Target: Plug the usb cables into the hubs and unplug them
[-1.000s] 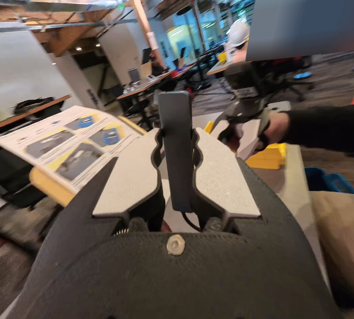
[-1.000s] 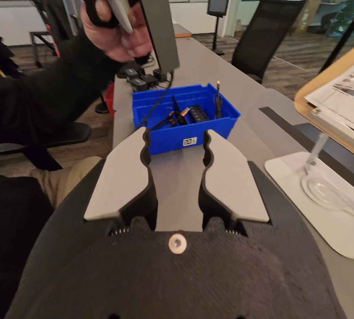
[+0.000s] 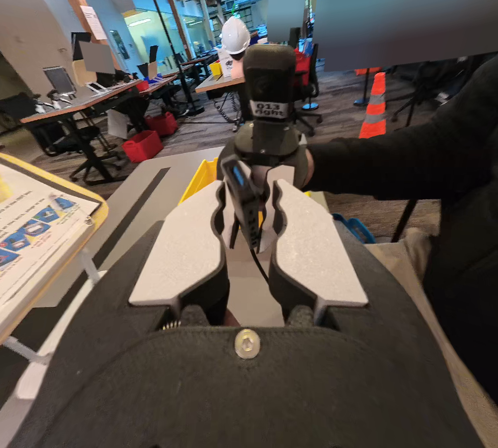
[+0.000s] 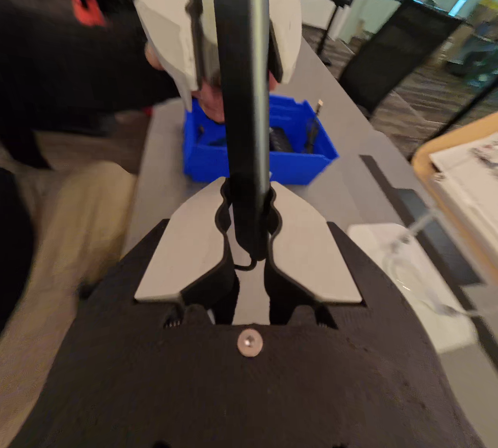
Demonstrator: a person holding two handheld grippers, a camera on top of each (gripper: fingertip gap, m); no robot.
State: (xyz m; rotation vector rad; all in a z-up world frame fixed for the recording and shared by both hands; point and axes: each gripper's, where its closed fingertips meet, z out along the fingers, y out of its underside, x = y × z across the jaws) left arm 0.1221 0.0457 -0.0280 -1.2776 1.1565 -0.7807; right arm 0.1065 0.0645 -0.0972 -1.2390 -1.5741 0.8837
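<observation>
A dark grey USB hub (image 4: 244,85) with a black cable at its near end is held above the grey table (image 4: 336,111). My right gripper (image 4: 248,187) is shut on the cable end of the hub. My left gripper (image 3: 248,187) is open. Its white fingers stand on either side of the hub (image 3: 244,208), with a gap on both sides. A blue port shows at the hub's far end. The left gripper also shows in the right wrist view (image 4: 237,79), facing mine, and the right gripper faces the left wrist view (image 3: 248,230).
A blue bin (image 4: 296,168) with cables and another hub stands behind the hub. A yellow bin (image 3: 199,182) lies beyond the left gripper. An instruction sheet on a clear stand (image 3: 40,219) is at the side, and its white base (image 4: 404,260) is on the table. The gap from one gripper's tips to the other's is roughly 7 cm.
The right gripper has come up to the hub and shut on its cable end. The left gripper, which held the hub, has opened around it.
</observation>
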